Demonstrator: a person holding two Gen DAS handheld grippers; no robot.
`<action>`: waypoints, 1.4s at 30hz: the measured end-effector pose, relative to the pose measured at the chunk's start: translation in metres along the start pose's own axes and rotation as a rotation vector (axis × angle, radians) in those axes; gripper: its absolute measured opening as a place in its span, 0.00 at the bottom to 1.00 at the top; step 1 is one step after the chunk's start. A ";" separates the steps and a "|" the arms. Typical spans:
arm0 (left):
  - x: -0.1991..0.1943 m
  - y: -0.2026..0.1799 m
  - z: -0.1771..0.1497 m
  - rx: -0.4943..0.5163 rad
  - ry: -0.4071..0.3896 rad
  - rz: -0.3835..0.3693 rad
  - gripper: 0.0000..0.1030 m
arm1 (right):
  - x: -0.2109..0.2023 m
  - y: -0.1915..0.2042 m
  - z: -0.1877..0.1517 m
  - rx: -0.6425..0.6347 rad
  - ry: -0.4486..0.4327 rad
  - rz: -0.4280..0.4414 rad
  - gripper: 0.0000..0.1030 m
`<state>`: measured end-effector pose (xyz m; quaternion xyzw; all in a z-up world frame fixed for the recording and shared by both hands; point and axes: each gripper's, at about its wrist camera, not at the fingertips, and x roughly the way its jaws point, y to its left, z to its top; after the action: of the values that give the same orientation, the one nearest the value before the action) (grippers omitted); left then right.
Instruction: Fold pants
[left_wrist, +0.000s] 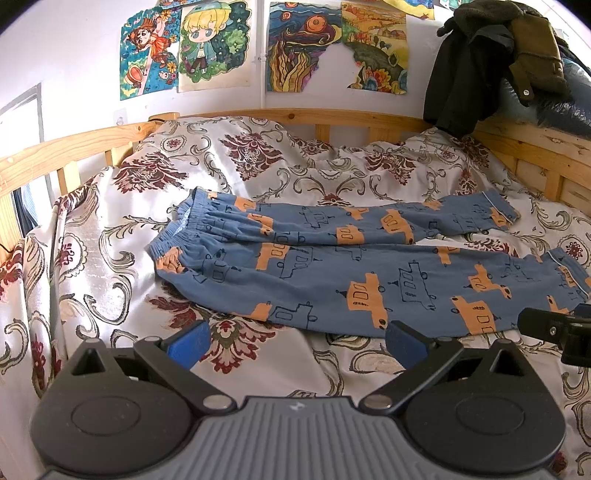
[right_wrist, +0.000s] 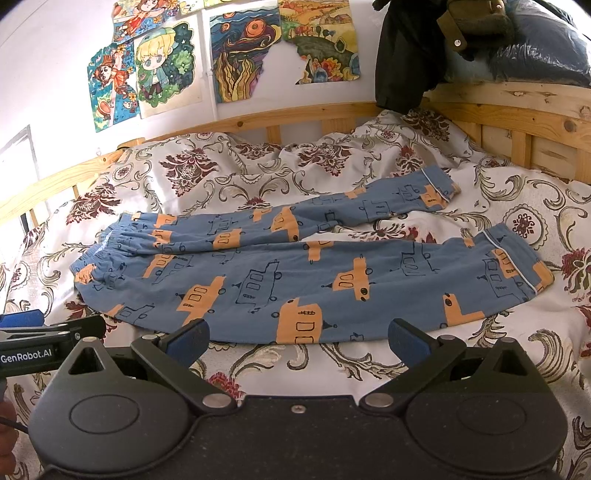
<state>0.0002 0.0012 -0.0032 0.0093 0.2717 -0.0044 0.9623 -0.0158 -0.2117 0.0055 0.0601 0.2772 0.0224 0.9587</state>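
Right wrist view: pants (right_wrist: 295, 280) lie flat, unfolded, legs apart; left gripper (left_wrist: 295, 341) and right gripper (right_wrist: 297, 341) both spread wide, empty, near pants' front edge.

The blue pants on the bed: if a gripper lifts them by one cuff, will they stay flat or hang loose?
The pants will probably hang loose: the thin cloth already wrinkles at the gathered waistband. They look light, so one grip may lift them. The bedcover looks glossy, so the pants may slide rather than bunch when pushed.
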 end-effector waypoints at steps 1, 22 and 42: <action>0.000 0.000 0.000 -0.001 -0.001 0.000 1.00 | 0.000 0.000 0.000 0.000 0.000 0.000 1.00; 0.007 0.005 0.004 -0.106 0.068 0.010 1.00 | -0.001 0.008 0.002 -0.036 -0.004 0.004 1.00; 0.049 -0.026 0.117 0.042 0.231 -0.084 1.00 | -0.003 -0.038 0.111 -0.238 -0.070 0.161 1.00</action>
<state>0.1032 -0.0271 0.0706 0.0186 0.3809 -0.0495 0.9231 0.0418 -0.2607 0.0955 -0.0311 0.2331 0.1299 0.9632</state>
